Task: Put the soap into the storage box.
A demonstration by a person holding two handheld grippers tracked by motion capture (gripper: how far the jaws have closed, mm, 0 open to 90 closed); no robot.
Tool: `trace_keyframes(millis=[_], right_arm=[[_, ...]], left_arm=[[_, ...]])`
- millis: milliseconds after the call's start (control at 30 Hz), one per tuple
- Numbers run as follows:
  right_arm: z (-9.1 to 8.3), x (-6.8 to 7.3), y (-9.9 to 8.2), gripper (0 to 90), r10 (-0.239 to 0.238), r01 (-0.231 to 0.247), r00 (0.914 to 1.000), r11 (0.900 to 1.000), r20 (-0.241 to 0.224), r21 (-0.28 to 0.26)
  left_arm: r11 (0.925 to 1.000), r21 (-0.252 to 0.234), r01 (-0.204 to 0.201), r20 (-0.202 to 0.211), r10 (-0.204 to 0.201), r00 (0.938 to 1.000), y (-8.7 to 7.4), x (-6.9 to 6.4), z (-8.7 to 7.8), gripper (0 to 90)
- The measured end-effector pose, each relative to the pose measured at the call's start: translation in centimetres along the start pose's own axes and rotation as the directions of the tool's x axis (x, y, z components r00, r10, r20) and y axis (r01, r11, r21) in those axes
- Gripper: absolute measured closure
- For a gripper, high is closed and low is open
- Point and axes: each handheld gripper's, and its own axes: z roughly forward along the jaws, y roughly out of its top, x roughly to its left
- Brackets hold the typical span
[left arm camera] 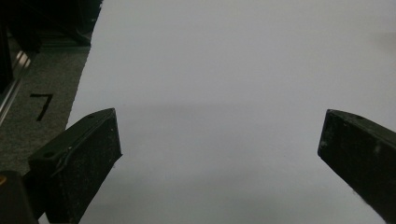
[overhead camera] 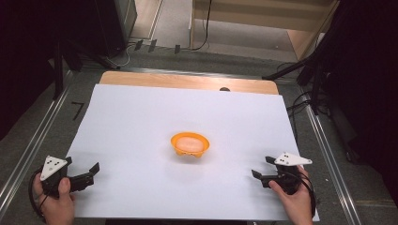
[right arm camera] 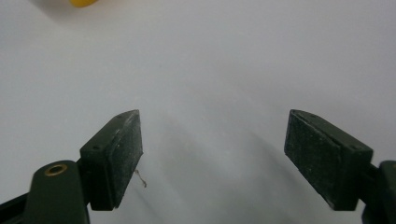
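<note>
The orange bowl (overhead camera: pixel 189 144) sits mid-worktop (overhead camera: pixel 141 117), well apart from both gaping, empty hand-held grippers, left (overhead camera: pixel 87 169) and right (overhead camera: pixel 261 167). It looks light, stiff, slippery; best pinched at the rim.

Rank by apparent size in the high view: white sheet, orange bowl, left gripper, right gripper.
1. White sheet
2. Left gripper and right gripper: alike, so unranked against each other
3. Orange bowl, only slightly smaller than either gripper
</note>
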Motion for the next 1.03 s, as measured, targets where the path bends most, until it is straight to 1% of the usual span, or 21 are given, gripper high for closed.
trace_keyframes(millis=[33, 100, 167, 200, 300, 433, 533, 633, 733, 833, 1000, 1033], right_arm=[[-0.3, 0.0, -0.3, 17.6, 0.005, -0.005, 0.9999, 1.0000, 0.011, 0.001], [-0.8, -0.2, -0.8, 12.0, 0.021, -0.021, 0.9987, 0.9998, 0.047, -0.007], [-1.3, -0.4, -1.4, 12.1, 0.031, -0.029, 0.9963, 0.9992, 0.080, -0.026], [-1.6, -0.5, -1.6, 12.1, 0.036, -0.034, 0.9954, 0.9990, 0.089, -0.029], [-2.3, -0.8, -2.4, 11.5, 0.051, -0.047, 0.9932, 0.9981, 0.105, -0.039], [-3.5, -1.5, -3.2, 10.6, 0.083, -0.076, 0.9876, 0.9953, 0.133, -0.059], [-4.5, -2.0, -3.9, 10.8, 0.113, -0.102, 0.9821, 0.9913, 0.151, -0.083], [-5.3, -2.4, -4.5, 11.0, 0.127, -0.110, 0.9775, 0.9882, 0.168, -0.106], [-5.9, -2.6, -4.9, 11.7, 0.146, -0.125, 0.9734, 0.9843, 0.176, -0.125], [-6.0, -2.6, -5.0, 12.6, 0.149, -0.126, 0.9716, 0.9833, 0.184, -0.132], [-5.9, -2.3, -5.0, 13.1, 0.134, -0.111, 0.9690, 0.9867, 0.208, -0.119], [-5.9, -2.3, -5.0, 13.3, 0.128, -0.106, 0.9702, 0.9874, 0.205, -0.118]], left_arm=[[1.0000, 0.000, 0.000, 0.000, 0.000, 1.0000, 0.0, 0.0, 0.0, 0.0], [1.0000, 0.000, -0.001, 0.000, 0.001, 1.0000, 0.0, 0.0, 0.0, 0.0], [1.0000, -0.001, -0.001, 0.002, 0.001, 1.0000, 0.0, 0.0, 0.0, 0.0], [1.0000, -0.001, -0.001, 0.001, 0.001, 1.0000, 0.0, 0.0, 0.0, 0.0], [1.0000, 0.000, -0.001, 0.001, 0.001, 1.0000, 0.0, 0.0, 0.0, 0.0], [1.0000, -0.002, -0.002, 0.000, 0.002, 1.0000, 0.0, 0.0, 0.0, 0.0], [1.0000, -0.004, -0.001, 0.001, 0.001, 1.0000, 0.0, 0.0, 0.0, 0.0], [1.0000, -0.004, -0.001, 0.000, 0.001, 1.0000, 0.0, 0.0, 0.0, 0.0], [1.0000, -0.005, -0.002, -0.001, 0.002, 1.0000, 0.0, -0.1, 0.0, 0.0], [1.0000, -0.005, -0.002, 0.000, 0.002, 1.0000, 0.0, -0.1, 0.0, 0.0], [1.0000, -0.004, 0.001, 0.000, -0.001, 1.0000, 0.0, 0.0, 0.0, 0.0], [1.0000, 0.000, 0.000, 0.001, 0.000, 1.0000, 0.0, 0.0, 0.0, 0.0]])
